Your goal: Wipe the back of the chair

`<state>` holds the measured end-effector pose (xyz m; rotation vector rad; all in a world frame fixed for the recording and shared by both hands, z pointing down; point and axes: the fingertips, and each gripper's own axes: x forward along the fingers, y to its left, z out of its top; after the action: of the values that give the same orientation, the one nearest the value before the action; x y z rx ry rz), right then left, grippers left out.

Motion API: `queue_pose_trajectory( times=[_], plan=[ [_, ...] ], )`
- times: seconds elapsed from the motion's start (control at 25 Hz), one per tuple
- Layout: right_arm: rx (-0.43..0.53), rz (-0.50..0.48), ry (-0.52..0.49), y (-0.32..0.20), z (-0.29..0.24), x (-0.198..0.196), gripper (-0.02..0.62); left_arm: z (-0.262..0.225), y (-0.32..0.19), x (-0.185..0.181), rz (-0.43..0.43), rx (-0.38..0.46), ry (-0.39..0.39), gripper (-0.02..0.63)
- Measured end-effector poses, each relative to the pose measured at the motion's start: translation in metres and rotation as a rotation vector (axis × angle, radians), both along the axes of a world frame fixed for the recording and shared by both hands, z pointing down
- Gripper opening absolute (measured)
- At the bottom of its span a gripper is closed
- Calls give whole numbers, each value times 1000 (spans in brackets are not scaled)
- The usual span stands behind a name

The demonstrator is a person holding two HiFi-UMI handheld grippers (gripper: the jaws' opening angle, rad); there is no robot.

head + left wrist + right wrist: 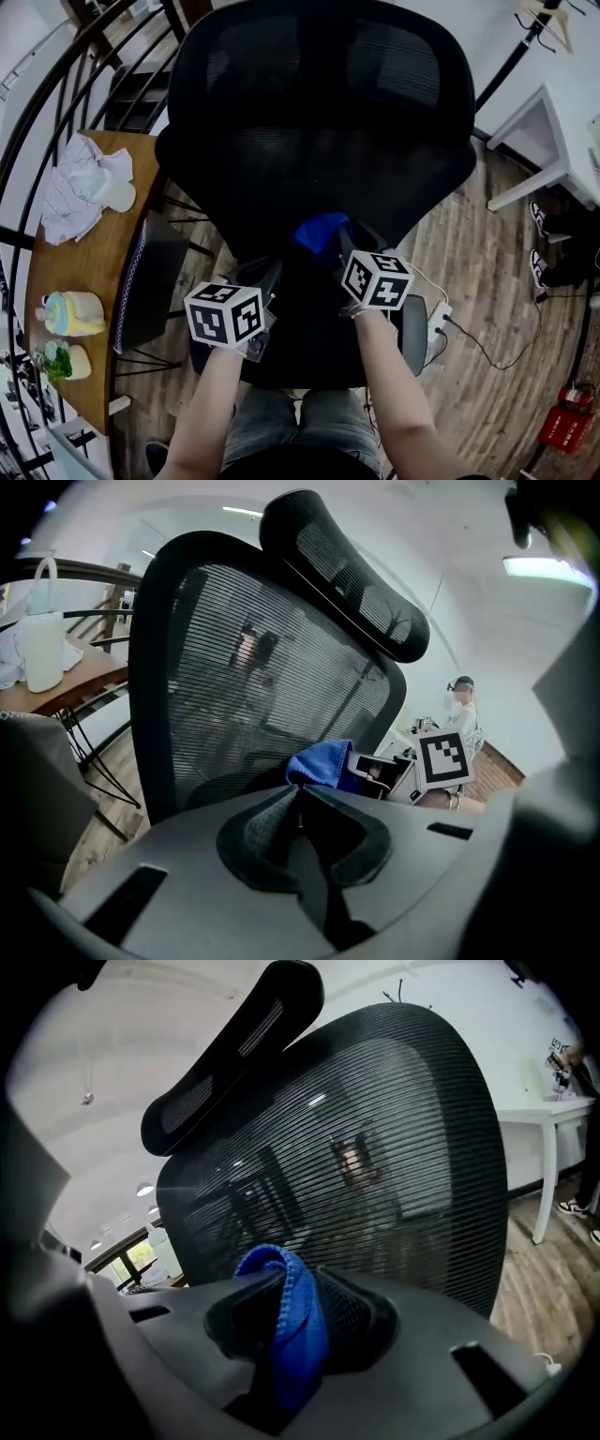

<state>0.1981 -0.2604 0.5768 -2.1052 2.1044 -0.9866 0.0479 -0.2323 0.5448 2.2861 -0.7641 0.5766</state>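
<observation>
The black mesh back of the office chair [319,112] stands right before the person. The right gripper [298,1290] pinches a crumpled blue cloth [317,232] at the back's lower edge; contact looks likely but isn't certain. The left gripper [300,808] is pressed together, empty, beside it. Wiping seems barely begun, with the upper mesh and the curved black headrest [234,1049] left.

The office chair [319,122] stands directly ahead, backrest toward the person. The cloth [319,232] lies against the lower backrest, between the jaws of the right claw [339,246]. The left claw [270,279] is just beside it, to the left. A bench [94,272] stands left of the chair, carrying a crumpled rag [84,187] at its far end and a container [73,314] nearer. A power strip [439,323] lies on the floor to the right.
</observation>
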Motion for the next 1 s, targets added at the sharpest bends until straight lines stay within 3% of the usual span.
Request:
queue_pose_trajectory(
  times=[1.0],
  plan=[
    [6, 231, -41, 56, 9, 126, 94, -8, 36, 84, 131, 27, -9, 21]
  ],
)
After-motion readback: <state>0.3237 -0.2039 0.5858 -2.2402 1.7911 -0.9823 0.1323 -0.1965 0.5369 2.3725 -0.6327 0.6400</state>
